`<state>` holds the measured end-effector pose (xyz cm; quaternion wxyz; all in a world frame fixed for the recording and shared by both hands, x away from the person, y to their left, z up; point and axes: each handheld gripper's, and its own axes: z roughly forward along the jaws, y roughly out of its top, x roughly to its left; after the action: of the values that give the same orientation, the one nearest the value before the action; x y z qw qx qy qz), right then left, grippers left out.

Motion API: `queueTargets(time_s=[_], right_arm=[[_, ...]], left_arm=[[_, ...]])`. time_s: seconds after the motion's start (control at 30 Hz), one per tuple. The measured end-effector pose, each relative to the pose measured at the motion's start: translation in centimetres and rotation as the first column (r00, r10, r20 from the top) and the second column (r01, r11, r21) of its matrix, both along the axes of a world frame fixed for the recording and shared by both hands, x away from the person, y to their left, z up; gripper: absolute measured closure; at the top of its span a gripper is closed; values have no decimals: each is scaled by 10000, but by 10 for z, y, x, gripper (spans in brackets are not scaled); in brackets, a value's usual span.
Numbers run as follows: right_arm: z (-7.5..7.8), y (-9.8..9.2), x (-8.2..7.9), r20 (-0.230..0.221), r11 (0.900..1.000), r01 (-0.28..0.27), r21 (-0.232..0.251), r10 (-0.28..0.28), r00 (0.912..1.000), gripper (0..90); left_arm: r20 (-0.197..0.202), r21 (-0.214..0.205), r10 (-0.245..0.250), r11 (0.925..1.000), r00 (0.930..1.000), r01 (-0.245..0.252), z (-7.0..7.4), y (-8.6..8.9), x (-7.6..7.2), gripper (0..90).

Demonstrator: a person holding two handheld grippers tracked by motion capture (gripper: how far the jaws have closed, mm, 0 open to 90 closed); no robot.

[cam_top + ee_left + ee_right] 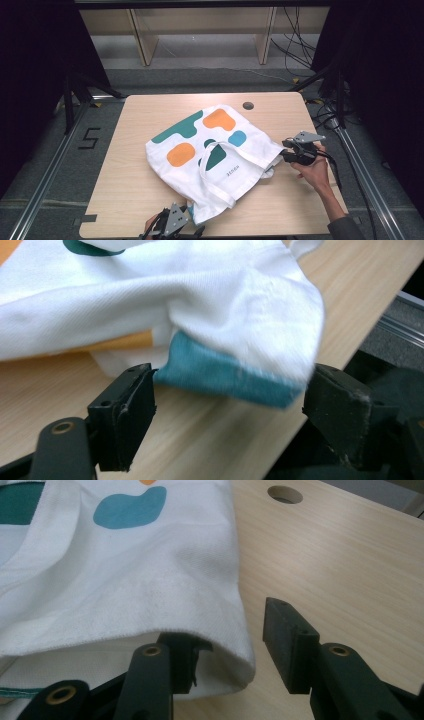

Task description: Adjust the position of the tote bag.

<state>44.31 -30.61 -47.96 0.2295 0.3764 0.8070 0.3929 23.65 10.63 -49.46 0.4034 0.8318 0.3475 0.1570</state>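
Note:
A white tote bag (210, 150) with green, orange and blue patches lies flat on the wooden table (140, 115), its handle (206, 175) looped on top. My left gripper (192, 222) is at the table's near edge, open around the bag's near corner (240, 340), whose teal inner face shows between the jaws (227, 400). My right gripper (284, 151) is at the bag's right corner. It is open: one jaw sits under the top layer of fabric (150, 580), the other stands apart outside it, with the corner of that layer in the gap (230, 640).
A round cable hole (248, 105) sits near the table's far edge, and also appears in the right gripper view (285, 494). Metal rails (45, 180) run along both sides of the table. Cables (300, 45) trail on the floor at the back right. Wooden shelving (200, 25) stands behind.

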Motion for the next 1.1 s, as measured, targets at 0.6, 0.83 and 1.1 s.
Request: queueTargets(time_s=[0.6, 0.83, 1.1], right_arm=[[10, 1, -25, -47, 9984, -363, -436, 361, 9993, 811], [16, -4, -58, -104, 9992, -379, -145, 378, 9992, 814], [17, 4, -125, -326, 9975, -589, -393, 576, 9978, 812]], left_arm=[[1533, 496, 159, 9985, 9881, -237, 7, 20, 27, 785], [1493, -440, 662, 9972, 9866, -602, 9, 37, 41, 813], [1607, -347, 1149, 9932, 9803, -1107, 9, 62, 63, 803]])
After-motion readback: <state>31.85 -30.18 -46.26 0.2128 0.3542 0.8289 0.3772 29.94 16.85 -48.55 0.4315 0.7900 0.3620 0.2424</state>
